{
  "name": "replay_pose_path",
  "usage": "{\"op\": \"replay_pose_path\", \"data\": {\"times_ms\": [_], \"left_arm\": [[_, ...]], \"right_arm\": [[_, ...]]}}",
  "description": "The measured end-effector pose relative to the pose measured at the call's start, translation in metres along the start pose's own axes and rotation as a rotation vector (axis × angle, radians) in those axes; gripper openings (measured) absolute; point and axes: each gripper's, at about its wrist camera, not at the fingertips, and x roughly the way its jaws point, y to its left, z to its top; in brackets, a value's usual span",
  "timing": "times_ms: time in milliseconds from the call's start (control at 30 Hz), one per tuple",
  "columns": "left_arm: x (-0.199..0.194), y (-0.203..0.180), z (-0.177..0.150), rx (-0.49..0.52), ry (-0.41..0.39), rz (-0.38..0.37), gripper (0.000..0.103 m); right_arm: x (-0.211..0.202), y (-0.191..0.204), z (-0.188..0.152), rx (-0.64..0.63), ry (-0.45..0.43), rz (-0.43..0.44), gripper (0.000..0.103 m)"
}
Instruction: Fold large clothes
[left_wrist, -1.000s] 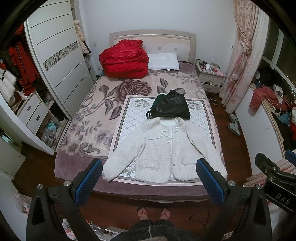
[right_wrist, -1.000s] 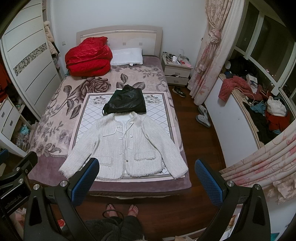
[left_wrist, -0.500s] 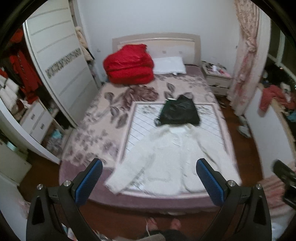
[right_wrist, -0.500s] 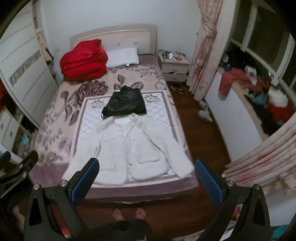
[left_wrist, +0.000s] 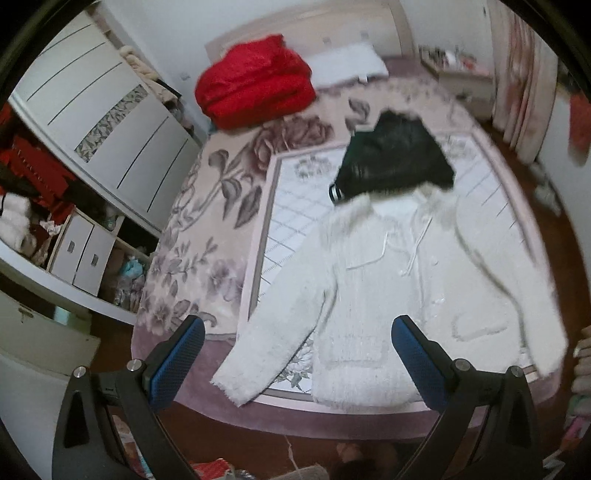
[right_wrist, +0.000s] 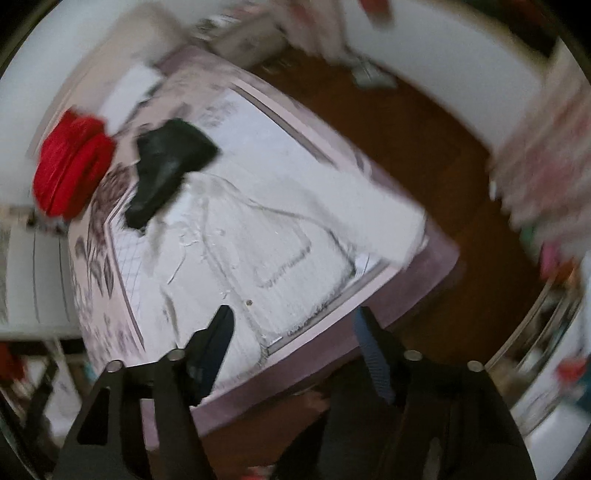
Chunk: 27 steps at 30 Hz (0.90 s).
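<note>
Bedroom, floral bedspread (left_wrist: 207, 236): fluffy white jacket (left_wrist: 388, 295) ahead of left gripper (left_wrist: 295, 354), jaws wide, empty; right gripper (right_wrist: 295, 343) closing, empty. Risk: pinching bedspread beneath fabric.

Your surface: wide bed (left_wrist: 207, 354) with mauve floral rose-print blanket, white grid-pattern panel at centre. On it you have fuzzy white button-front jacket (left_wrist: 399, 295) spread flat at lower centre of frame, sleeves out. Folded black glossy garment (left_wrist: 395, 158) touching its collar. Bulky red quilted bundle (left_wrist: 255, 81) upper centre, white pillow (left_wrist: 347, 61) beside it.
</note>
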Motion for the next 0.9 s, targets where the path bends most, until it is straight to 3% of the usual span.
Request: {"op": "replay_pose_path", "data": {"times_ms": [100, 200, 400, 467, 533, 567, 600, 633, 767, 800, 867, 900], "left_arm": [[0.052, -0.041, -0.001, 0.023, 0.045, -0.012, 0.103], [0.111, -0.083, -0.007, 0.048, 0.118, -0.026, 0.103], [0.213, -0.149, -0.035, 0.069, 0.23, -0.04, 0.103], [0.237, -0.169, -0.04, 0.07, 0.269, -0.057, 0.103], [0.253, -0.185, -0.043, 0.075, 0.28, -0.081, 0.103], [0.258, -0.193, -0.043, 0.088, 0.276, -0.08, 0.103], [0.261, -0.199, -0.042, 0.095, 0.271, -0.082, 0.103], [0.263, -0.205, -0.041, 0.1, 0.266, -0.088, 0.103], [0.27, -0.223, -0.035, 0.112, 0.251, -0.104, 0.103], [0.272, -0.227, -0.033, 0.112, 0.252, -0.104, 0.103], [0.277, -0.235, -0.029, 0.118, 0.262, -0.106, 0.103], [0.28, -0.239, -0.028, 0.121, 0.262, -0.105, 0.103]], "right_arm": [[0.097, -0.055, 0.024, 0.148, 0.099, 0.078, 0.073], [0.184, -0.102, 0.032, 0.279, 0.142, 0.11, 0.073], [0.318, -0.177, 0.036, 0.555, 0.129, 0.196, 0.073], [0.351, -0.197, 0.038, 0.661, 0.098, 0.277, 0.069], [0.366, -0.206, 0.041, 0.729, 0.041, 0.343, 0.056], [0.367, -0.208, 0.042, 0.737, 0.015, 0.344, 0.028], [0.364, -0.209, 0.044, 0.738, -0.029, 0.331, 0.01], [0.356, -0.211, 0.046, 0.742, -0.075, 0.309, 0.008], [0.327, -0.215, 0.055, 0.738, -0.211, 0.291, 0.01], [0.332, -0.214, 0.06, 0.728, -0.197, 0.302, 0.014], [0.361, -0.205, 0.071, 0.752, -0.092, 0.342, 0.041], [0.369, -0.203, 0.071, 0.766, -0.079, 0.375, 0.042]]}}
